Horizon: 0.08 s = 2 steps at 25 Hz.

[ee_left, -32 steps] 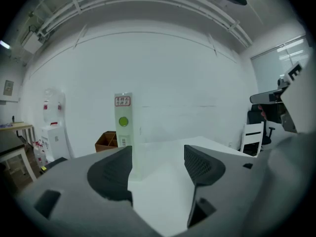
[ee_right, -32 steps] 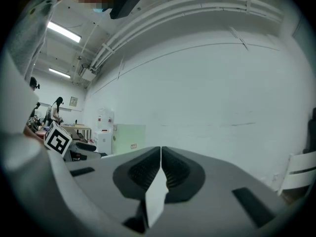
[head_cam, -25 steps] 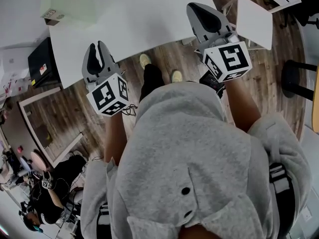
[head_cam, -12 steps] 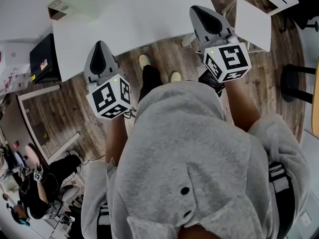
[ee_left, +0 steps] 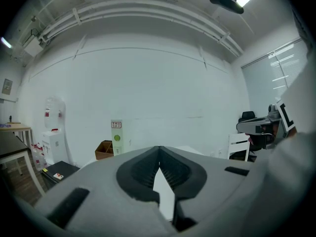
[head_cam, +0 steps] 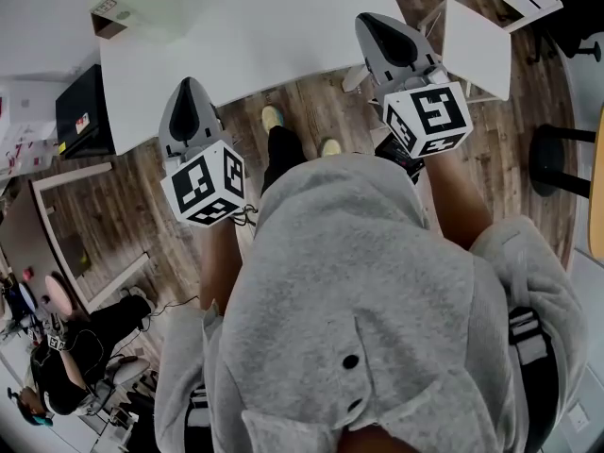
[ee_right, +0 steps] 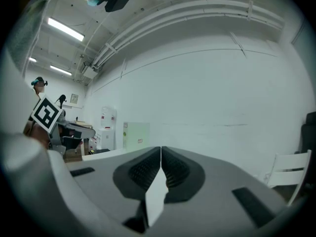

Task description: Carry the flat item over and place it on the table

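Observation:
A pale green flat panel stands at the far left part of the white table; it also shows as a green panel in the right gripper view and, narrower, as a panel in the left gripper view. My left gripper is shut and holds nothing, just short of the table's near edge, over the wooden floor. Its jaws meet with nothing between them. My right gripper is shut too, at the table's right near corner, its jaws pressed together and holding nothing.
A small cardboard box sits beside the panel. A white chair stands right of the table, a black stool further right. A black case lies on the floor at left. A person sits at lower left.
The left gripper's jaws, open a second ago, have closed with nothing between them, and it shifted slightly. The right gripper has hardly moved.

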Available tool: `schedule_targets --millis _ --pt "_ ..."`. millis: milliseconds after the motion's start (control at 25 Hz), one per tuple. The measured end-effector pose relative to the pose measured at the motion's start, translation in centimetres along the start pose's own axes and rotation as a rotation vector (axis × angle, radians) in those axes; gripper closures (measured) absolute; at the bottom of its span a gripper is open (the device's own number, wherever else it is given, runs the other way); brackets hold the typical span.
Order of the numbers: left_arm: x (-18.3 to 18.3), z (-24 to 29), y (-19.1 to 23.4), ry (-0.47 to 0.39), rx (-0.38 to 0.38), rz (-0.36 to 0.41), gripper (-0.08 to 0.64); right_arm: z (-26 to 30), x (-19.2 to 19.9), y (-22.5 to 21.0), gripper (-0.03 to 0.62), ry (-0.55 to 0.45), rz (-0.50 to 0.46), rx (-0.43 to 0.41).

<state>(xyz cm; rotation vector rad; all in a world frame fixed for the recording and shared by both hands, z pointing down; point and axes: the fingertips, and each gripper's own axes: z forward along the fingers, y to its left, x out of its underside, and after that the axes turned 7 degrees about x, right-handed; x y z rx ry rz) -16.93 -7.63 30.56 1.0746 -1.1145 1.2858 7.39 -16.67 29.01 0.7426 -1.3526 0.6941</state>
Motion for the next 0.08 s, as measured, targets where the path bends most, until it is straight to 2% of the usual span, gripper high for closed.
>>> schedule_targets --millis 80 --pt "0.09 0.18 0.32 0.0 0.0 -0.01 0.538 0.32 0.09 0.22 0.565 0.002 -0.004 -0.003"
